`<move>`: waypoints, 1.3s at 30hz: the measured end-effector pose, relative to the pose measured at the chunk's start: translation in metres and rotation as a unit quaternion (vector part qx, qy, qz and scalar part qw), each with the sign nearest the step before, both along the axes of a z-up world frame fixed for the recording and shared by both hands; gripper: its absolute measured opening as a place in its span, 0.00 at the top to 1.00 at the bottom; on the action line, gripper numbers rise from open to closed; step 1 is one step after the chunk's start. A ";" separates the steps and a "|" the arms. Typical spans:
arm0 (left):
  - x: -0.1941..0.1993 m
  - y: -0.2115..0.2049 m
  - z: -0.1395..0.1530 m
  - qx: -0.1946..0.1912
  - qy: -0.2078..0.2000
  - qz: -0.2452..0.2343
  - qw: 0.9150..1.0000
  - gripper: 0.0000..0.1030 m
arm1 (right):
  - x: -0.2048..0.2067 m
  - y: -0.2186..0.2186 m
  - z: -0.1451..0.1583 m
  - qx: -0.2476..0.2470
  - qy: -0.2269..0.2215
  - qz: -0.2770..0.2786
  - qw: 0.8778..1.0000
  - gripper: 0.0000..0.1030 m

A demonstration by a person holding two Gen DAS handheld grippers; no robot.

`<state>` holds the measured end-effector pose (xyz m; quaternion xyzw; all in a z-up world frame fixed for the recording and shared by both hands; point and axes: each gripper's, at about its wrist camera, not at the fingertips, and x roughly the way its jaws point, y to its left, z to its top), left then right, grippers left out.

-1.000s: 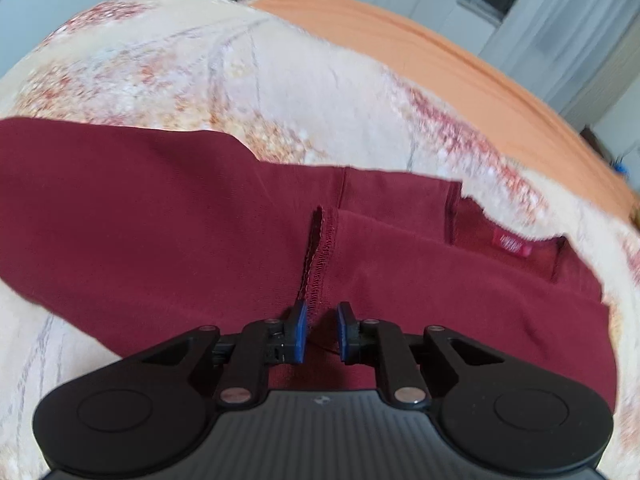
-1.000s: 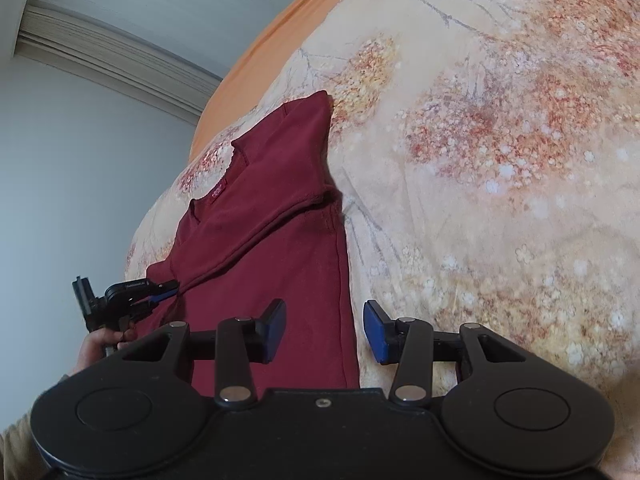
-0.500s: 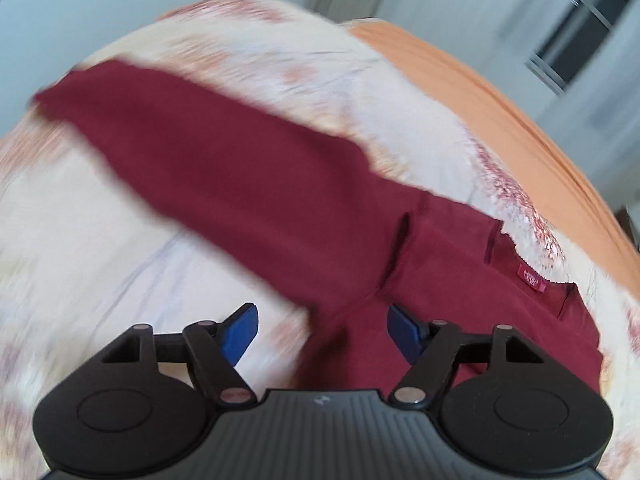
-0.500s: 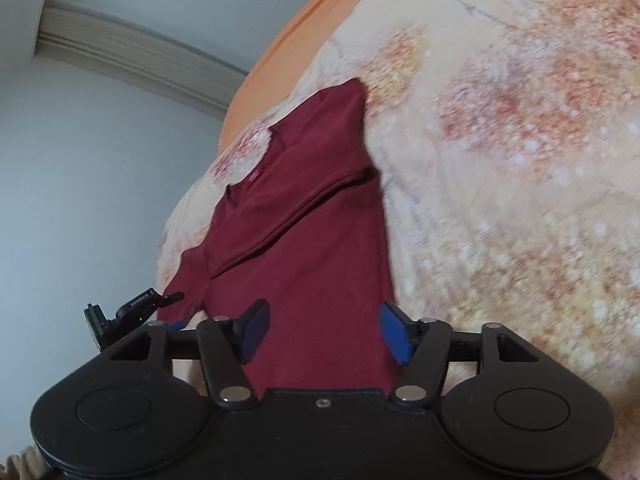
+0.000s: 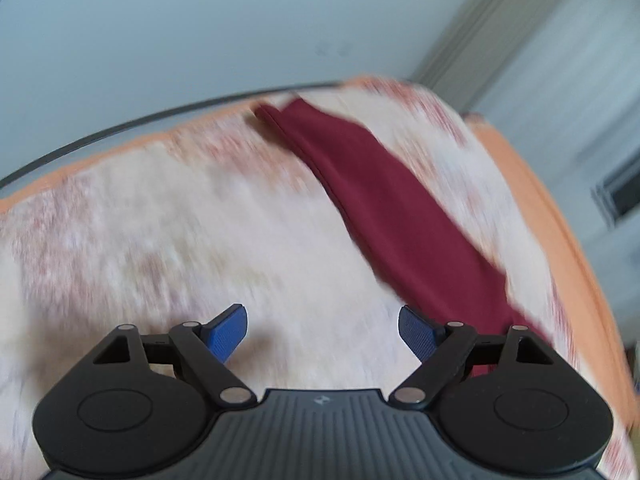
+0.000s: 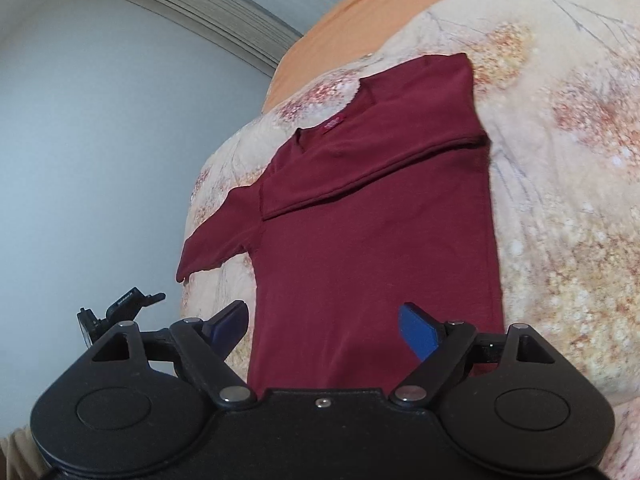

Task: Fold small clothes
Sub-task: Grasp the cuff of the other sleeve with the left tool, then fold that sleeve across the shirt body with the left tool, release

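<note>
A dark red T-shirt (image 6: 372, 220) lies flat on a floral bedspread (image 6: 560, 160), its right sleeve folded across the chest and its left sleeve (image 6: 216, 232) spread out. My right gripper (image 6: 322, 332) is open and empty over the shirt's lower hem. My left gripper (image 5: 322, 332) is open and empty over bare bedspread, left of the shirt; the blurred left wrist view shows the shirt's side edge (image 5: 400, 208). The left gripper also shows at the left edge of the right wrist view (image 6: 120, 312).
An orange sheet (image 6: 360, 12) borders the far side of the bedspread. A pale wall (image 6: 100, 120) and curtains stand beyond the bed. The bed's edge (image 5: 120, 132) runs close behind the shirt in the left wrist view.
My left gripper has let go of the sleeve seam, opened wide and swung left off the shirt. My right gripper has opened wider and moved over the hem.
</note>
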<state>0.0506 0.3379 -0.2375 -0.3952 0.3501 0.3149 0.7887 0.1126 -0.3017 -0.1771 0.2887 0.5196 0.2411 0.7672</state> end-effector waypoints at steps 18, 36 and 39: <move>0.060 0.197 -0.126 -0.154 -0.186 0.149 0.959 0.21 | -0.017 0.169 0.006 -0.033 0.043 -0.007 0.998 0.16; 0.184 -0.081 -0.003 0.318 -0.122 -0.400 0.851 0.92 | 0.002 0.133 -0.018 0.000 0.052 -0.051 0.997 0.16; 0.199 -0.176 -0.027 0.357 -0.120 -0.505 0.777 0.92 | 0.007 0.116 -0.023 -0.002 0.051 -0.075 0.996 0.16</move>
